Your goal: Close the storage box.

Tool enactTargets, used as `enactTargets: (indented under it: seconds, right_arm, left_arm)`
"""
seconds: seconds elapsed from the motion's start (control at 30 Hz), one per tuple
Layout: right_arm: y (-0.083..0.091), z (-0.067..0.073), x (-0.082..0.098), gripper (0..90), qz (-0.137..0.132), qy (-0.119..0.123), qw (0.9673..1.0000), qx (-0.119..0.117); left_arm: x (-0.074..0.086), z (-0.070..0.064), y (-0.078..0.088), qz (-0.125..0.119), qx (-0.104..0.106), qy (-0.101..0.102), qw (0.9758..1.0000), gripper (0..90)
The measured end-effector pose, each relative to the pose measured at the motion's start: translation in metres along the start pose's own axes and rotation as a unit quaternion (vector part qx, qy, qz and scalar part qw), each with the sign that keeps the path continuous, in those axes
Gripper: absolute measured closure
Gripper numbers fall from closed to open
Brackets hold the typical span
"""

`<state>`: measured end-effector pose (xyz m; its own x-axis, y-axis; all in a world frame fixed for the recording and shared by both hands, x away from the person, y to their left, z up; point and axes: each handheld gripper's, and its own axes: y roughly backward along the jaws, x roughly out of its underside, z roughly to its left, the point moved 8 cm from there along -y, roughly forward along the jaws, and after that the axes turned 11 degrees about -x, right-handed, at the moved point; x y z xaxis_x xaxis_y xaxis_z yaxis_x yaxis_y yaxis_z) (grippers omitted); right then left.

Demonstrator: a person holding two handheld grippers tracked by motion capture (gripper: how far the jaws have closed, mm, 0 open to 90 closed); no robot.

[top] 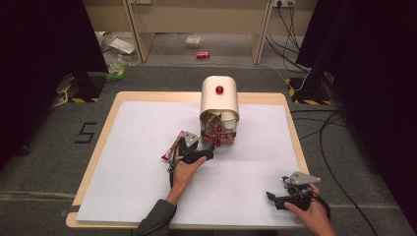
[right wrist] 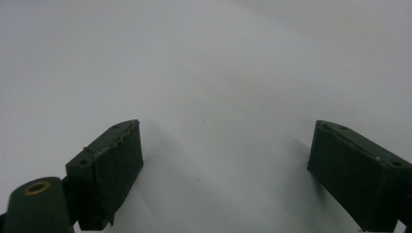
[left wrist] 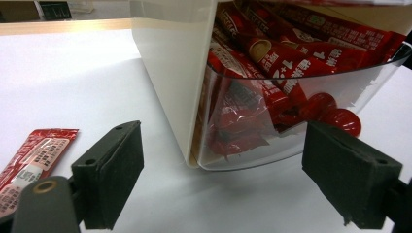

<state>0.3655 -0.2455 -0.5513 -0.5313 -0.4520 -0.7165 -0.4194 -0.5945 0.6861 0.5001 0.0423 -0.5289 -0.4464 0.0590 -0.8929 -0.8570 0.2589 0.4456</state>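
High view: left gripper (top: 209, 150), jaws spread, at the dispenser (top: 219, 110) mouth mid-table; one sachet (top: 175, 145) lies left, long axis near-left to far-right.

Left gripper view: the next stick (left wrist: 284, 73) likely needs pinching.

Right gripper view: right gripper (right wrist: 226, 165) spread, idle.

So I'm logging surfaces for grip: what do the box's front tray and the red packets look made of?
The tray looks like clear glossy plastic: the packets show through it and its rim catches light. The packets look like shiny printed foil or plastic film, creased and glinting.
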Motion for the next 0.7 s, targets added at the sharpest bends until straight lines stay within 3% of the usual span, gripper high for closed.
enactTargets:
  seconds: [0.47, 0.7]
  right_arm:
    - [0.0000, 0.0000, 0.0000, 12.7, 0.000, 0.000, 1.0000, 0.000]
    - [0.0000, 0.0001, 0.0000, 12.7, 0.000, 0.000, 1.0000, 0.000]
  left_arm:
    - [-0.0020, 0.0005, -0.0039, -0.001, -0.012, -0.004, 0.9999, 12.8]
    - [-0.0019, -0.0003, -0.0034, -0.001, -0.004, -0.006, 1.0000, 14.8]
